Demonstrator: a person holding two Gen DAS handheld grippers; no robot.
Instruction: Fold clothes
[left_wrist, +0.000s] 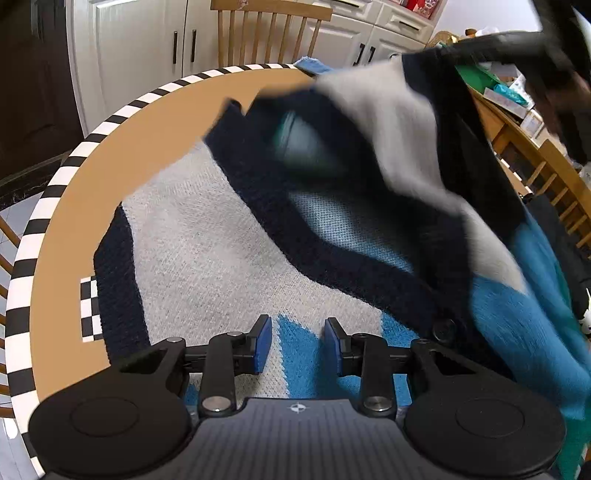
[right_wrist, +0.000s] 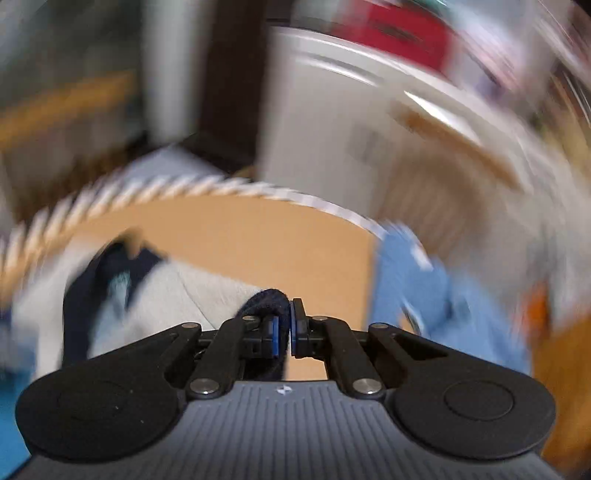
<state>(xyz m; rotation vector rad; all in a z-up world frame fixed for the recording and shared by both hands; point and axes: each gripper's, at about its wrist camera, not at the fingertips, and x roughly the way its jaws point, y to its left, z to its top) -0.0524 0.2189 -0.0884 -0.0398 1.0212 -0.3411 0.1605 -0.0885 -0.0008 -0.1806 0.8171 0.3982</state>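
The left tongs (left_wrist: 297, 343) were released, with a clear gap between the two blue pads (left_wrist: 263, 343), and they held nothing. They hovered just above the near part of a knitted sweater (left_wrist: 207, 251), over a patch of grey and blue wool. The sweater was grey with dark navy edges and bright blue areas, and most of it lay flat on the round table (left_wrist: 74, 206). The table had an orange-brown top and a black and white striped rim. The right side of the sweater was lifted up from the table and hung in the air, blurred, toward the upper right of the left wrist view.

The right tongs (right_wrist: 283, 332) were clenched on a dark navy edge of the sweater (right_wrist: 266, 299), which was pinched between the blue pads (right_wrist: 274, 338). The right wrist view was strongly blurred. Behind the tongs the grey body of the sweater hung down to the left, above the table (right_wrist: 258, 236). A light blue cloth (right_wrist: 413, 280) lay at the right edge of the table.

Beyond the table stood a wooden chair (left_wrist: 271, 33) and white cupboards (left_wrist: 147, 48) with dark handles.
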